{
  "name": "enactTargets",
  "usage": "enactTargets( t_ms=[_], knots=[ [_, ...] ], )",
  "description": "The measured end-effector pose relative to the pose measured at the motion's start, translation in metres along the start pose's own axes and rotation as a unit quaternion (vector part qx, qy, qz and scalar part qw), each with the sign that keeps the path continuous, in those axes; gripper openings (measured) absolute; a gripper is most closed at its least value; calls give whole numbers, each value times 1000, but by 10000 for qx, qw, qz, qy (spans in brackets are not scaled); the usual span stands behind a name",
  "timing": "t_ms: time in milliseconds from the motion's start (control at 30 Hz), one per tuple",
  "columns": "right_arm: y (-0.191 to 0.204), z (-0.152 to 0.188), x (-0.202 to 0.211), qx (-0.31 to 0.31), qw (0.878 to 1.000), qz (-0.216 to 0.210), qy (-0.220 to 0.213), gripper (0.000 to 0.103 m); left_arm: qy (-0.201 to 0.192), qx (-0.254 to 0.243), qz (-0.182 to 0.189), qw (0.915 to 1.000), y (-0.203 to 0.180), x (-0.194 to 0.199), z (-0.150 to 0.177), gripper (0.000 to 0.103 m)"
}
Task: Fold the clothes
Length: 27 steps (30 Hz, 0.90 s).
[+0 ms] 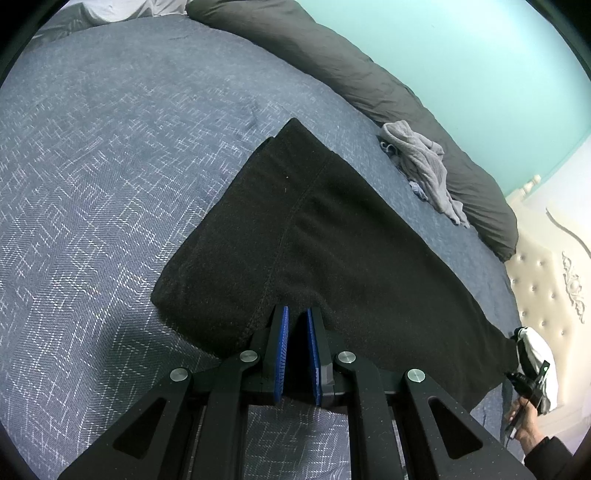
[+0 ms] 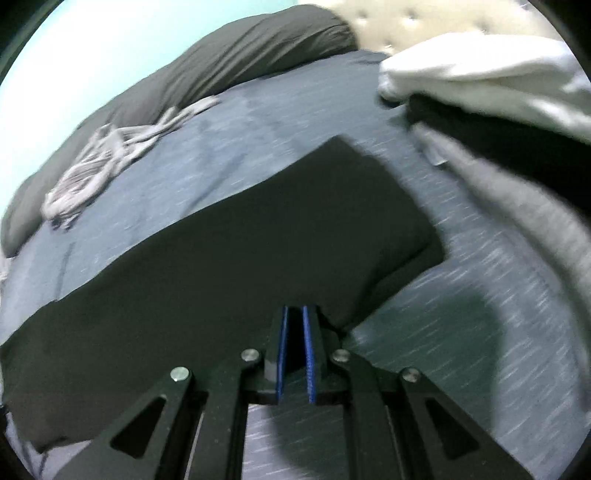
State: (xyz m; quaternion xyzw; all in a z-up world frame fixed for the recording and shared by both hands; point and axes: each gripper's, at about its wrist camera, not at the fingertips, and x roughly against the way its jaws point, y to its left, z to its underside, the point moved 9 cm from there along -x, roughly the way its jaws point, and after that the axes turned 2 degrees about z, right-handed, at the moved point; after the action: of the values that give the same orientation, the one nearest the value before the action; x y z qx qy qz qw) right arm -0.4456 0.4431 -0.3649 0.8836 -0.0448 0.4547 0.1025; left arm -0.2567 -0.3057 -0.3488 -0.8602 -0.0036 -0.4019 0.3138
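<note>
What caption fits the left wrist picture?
Left tongs pinch the near edge of a black folded knit garment on a blue patterned bedspread.

black garment being laid flat on blue patterned bedspread, folded into long band, seam running lengthwise; near edge being pinched at both ends.

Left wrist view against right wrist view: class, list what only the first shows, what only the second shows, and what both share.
Only the left wrist view shows the person's hand and a pale pillow at the top edge. Only the right wrist view shows the stacked white and grey clothes. Both show the black garment nipped at its near edge by a hand-held gripper, the crumpled grey garment, the dark bolster and the blue bedspread.
</note>
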Motion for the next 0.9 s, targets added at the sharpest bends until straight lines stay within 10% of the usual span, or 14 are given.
enactTargets(
  t_ms=[233,400,533,800,900],
  knots=[
    [-37,-14,7,-272,9977,595,-188,9,-16,6,-7,10000,1,-1,-1,11],
    [-32,-6,16,-460,9980,262,-331,9,-82,121,62,9999,2,1,-2,12],
    [-41,-3,16,-1116,9931,-63,-349,52,-176,74,-7,9998,1,5,-4,12],
    [-39,-6,8,-1472,9879,-440,-234,61,-492,104,-128,9987,3,18,-12,13],
    [-38,-9,5,-1580,9858,-529,-213,62,-650,160,-180,9976,6,25,-16,36]
  ],
)
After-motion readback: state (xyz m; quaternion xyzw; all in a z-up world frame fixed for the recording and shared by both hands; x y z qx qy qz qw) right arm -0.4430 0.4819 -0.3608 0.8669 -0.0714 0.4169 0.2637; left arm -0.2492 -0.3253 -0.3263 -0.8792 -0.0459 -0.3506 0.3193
